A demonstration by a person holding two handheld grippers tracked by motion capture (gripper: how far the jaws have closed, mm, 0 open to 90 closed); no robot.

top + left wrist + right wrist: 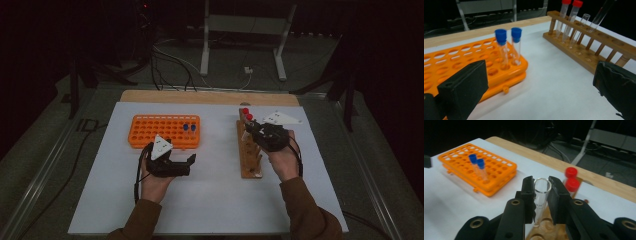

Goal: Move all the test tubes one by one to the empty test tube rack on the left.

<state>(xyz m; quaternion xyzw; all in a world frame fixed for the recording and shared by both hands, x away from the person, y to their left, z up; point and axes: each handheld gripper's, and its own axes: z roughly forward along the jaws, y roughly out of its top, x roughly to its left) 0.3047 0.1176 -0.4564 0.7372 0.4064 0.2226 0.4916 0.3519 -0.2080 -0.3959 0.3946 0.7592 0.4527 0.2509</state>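
My right gripper (542, 183) is shut on a clear uncapped test tube (541, 197), held upright just above the wooden rack (549, 225). From above, the right gripper (252, 129) hovers over the far half of that wooden rack (248, 159). Two red-capped tubes (571, 180) stand at its far end. My left gripper (539, 82) is open with nothing between its jaws, and it rests on the table in front of the orange rack (155, 131). Two blue-capped tubes (509, 45) stand in the orange rack (461, 60).
Another uncapped clear tube (580, 27) stands in the wooden rack (599, 47) beside the red-capped ones. A white sheet (215, 185) covers the table, with a bare wooden strip (200, 96) along the far edge. Cables and a metal stand (240, 35) lie on the floor beyond.
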